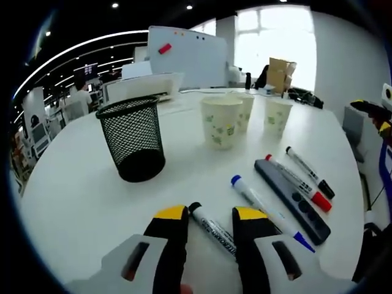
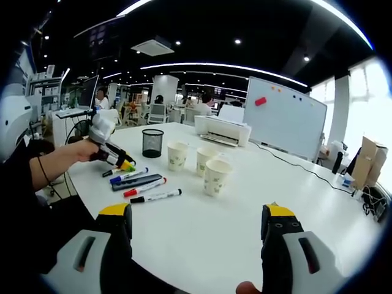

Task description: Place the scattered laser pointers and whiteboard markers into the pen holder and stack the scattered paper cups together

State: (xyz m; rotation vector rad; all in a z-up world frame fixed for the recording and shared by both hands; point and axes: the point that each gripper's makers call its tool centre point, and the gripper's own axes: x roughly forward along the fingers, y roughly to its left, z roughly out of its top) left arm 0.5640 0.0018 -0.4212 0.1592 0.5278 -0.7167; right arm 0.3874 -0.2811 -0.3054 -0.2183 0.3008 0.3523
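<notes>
My left gripper (image 1: 211, 214) is open, its yellow-tipped jaws standing either side of a black-capped whiteboard marker (image 1: 212, 229) that lies on the white table (image 1: 79, 196). To its right lie a blue marker (image 1: 269, 211), a dark flat laser pointer (image 1: 291, 199), a red marker (image 1: 300, 184) and another black marker (image 1: 310, 172). A black mesh pen holder (image 1: 133, 138) stands upright ahead on the left. Three paper cups (image 1: 220, 121) stand apart behind. My right gripper (image 2: 197, 211) is wide open over bare table, far from the markers (image 2: 144, 187), cups (image 2: 217, 176) and holder (image 2: 152, 143). A hand holds the left gripper (image 2: 113, 157) low over the markers.
A printer (image 2: 222, 130) and a whiteboard (image 2: 288, 119) stand at the table's far side. A cable (image 2: 318, 171) runs across the table to the right. Cardboard boxes (image 1: 279, 73) sit beyond the far edge. Other people sit at desks in the background.
</notes>
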